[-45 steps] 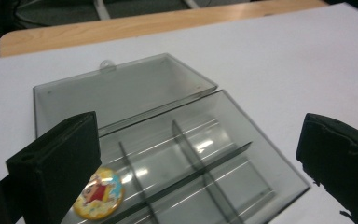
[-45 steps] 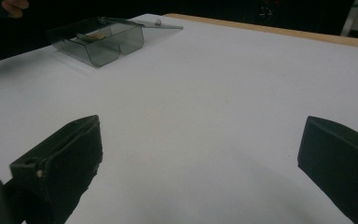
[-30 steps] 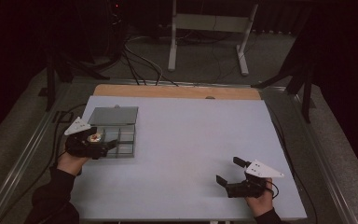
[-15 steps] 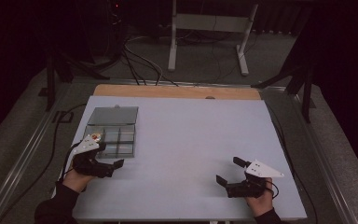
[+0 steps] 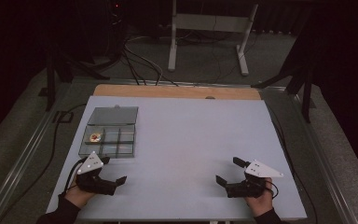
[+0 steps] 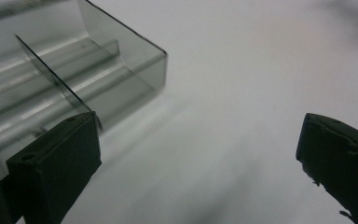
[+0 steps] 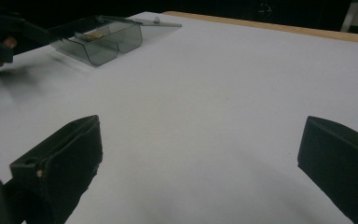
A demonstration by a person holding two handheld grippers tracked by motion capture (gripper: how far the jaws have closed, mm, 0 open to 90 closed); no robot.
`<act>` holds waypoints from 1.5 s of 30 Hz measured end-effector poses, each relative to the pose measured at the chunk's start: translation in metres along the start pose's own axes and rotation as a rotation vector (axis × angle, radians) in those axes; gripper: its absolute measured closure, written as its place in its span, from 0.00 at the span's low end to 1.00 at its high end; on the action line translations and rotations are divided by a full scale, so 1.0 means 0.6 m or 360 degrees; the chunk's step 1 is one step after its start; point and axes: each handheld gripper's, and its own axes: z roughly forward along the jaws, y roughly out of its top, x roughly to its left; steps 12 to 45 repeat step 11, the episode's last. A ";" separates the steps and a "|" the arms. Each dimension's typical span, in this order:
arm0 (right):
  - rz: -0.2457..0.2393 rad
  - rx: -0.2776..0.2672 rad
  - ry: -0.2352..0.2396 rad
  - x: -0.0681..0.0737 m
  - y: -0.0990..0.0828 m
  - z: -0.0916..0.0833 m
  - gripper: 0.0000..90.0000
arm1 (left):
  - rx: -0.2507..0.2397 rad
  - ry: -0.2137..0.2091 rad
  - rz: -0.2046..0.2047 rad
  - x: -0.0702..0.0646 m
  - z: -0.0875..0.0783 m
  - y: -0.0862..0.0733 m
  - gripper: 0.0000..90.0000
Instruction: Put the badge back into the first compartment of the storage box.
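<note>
Left gripper [image 5: 114, 179] empty, jaws spread, just beside the compartment box [image 5: 108, 137] — item [image 5: 94, 137] deposited inside. Right gripper [image 5: 227, 179] likewise spread, idle. Next, probably: close the lid [image 5: 113, 115].

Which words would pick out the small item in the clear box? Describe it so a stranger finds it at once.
Start at the white table and go to its left side, where a clear compartment box lies with its lid open. In the box's left compartment on the far row sits a small reddish-and-pale item; the other compartments look bare.
</note>
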 end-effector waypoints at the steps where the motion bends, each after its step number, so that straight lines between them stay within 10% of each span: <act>1: -0.0001 0.0000 0.0002 0.000 0.000 0.000 0.00 | 0.0013 -0.0002 0.0003 -0.002 0.001 -0.004 0.00; 45: -0.0005 0.0001 0.0001 0.001 0.000 -0.001 0.00 | 0.0016 0.0008 0.0008 -0.019 0.000 -0.023 0.00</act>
